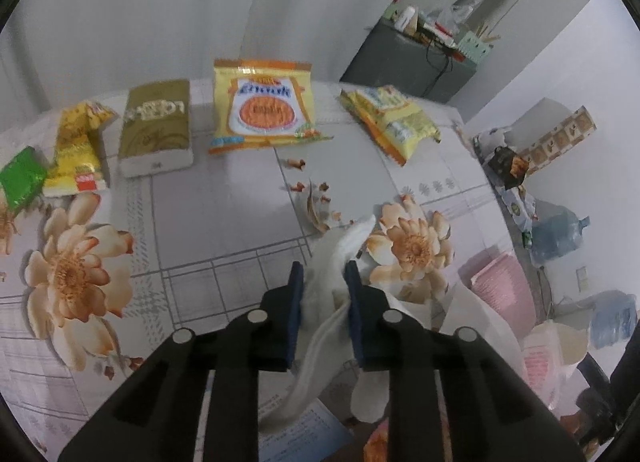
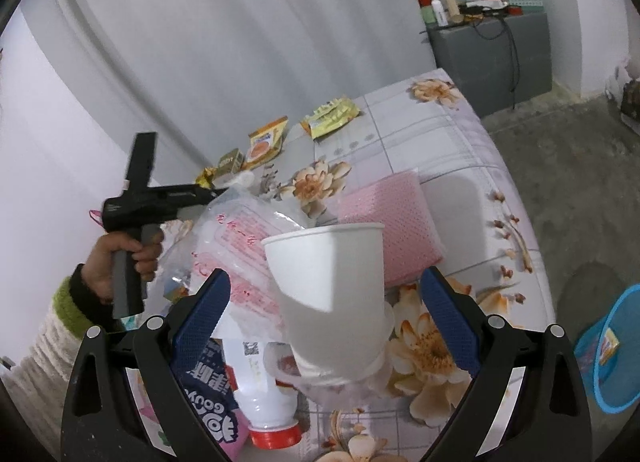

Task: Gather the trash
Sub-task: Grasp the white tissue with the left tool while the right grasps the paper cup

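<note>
My left gripper [image 1: 324, 274] is shut on a crumpled white tissue [image 1: 340, 250] held just above the floral tablecloth [image 1: 224, 222]. In the right wrist view that gripper [image 2: 224, 190] shows at the left, held by a hand. My right gripper [image 2: 326, 294] is open, its blue pads on either side of a white paper cup [image 2: 332, 294] without touching it. The cup stands tilted on the table. A clear plastic bag with red print [image 2: 236, 246], a white bottle with a red cap [image 2: 264, 394] and a dark blue snack wrapper [image 2: 208, 386] lie next to the cup.
Snack packs line the table's far side: a green one [image 1: 20, 182], yellow ones [image 1: 78, 150] [image 1: 264, 110] [image 1: 392, 118] and a gold box [image 1: 156, 130]. Brown crumbs [image 1: 316, 198] lie mid-table. A pink mat [image 2: 396, 230] lies behind the cup. A blue bin [image 2: 612, 350] stands on the floor at right.
</note>
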### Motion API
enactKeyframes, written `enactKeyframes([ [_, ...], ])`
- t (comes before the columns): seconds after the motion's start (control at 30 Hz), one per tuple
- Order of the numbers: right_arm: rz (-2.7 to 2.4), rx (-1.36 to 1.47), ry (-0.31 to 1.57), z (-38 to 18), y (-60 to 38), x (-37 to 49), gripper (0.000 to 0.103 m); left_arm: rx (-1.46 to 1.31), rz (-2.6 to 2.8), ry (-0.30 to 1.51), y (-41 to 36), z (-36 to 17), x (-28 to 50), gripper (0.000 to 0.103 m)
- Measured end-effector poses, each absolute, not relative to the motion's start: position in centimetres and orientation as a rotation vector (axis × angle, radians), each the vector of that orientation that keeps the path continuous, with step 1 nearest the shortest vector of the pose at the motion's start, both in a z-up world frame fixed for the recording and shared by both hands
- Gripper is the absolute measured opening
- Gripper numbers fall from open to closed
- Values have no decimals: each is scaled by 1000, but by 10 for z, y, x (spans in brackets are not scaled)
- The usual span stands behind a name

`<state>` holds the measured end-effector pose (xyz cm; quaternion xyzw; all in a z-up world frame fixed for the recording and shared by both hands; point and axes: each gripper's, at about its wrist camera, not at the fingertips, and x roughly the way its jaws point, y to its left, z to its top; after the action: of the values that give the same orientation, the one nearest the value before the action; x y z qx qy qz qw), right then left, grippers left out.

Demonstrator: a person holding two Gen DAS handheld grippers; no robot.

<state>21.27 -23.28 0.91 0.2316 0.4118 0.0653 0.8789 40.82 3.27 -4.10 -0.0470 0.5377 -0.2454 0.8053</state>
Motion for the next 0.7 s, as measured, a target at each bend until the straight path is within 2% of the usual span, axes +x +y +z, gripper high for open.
enactKeyframes([
  [0.3, 135, 482, 865, 7, -237, 220, 89, -167, -539, 1022, 54, -8, 393, 13],
  [0.4, 139, 477, 882, 5, -237, 225, 82, -190, -554, 996, 59, 0, 387, 13],
  [0.57, 145, 462, 887, 5, -235, 226, 61, -203, -576, 964, 64, 12, 373, 13],
  [0.7, 150, 469, 836, 11, -236, 220, 60, -213, -585, 945, 66, 19, 367, 13],
])
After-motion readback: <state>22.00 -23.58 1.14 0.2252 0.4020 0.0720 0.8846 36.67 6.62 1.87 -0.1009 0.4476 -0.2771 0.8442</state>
